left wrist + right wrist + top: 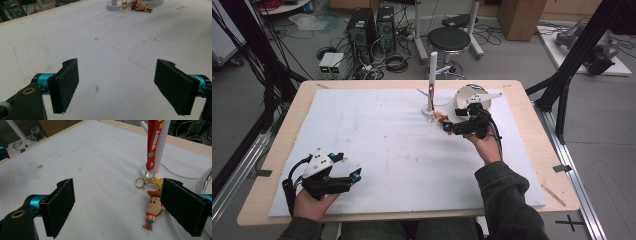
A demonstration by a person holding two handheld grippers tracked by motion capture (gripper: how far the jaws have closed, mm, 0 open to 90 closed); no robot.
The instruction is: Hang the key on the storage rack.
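White foam covers the surface (377,150) I work over. My right gripper (117,207) hovers with fingers wide, holding nothing; the cowboy keychain figure (153,210) lies just beside its right finger, under the red strap (153,142) on the white post (432,80). My left gripper (116,87) sits well apart, fingers wide too.

Even, soft overhead light leaves the white mat (377,145) bright with faint shadows; both gripper views are sharp on the jaws (slightly soft farther off), without glare.
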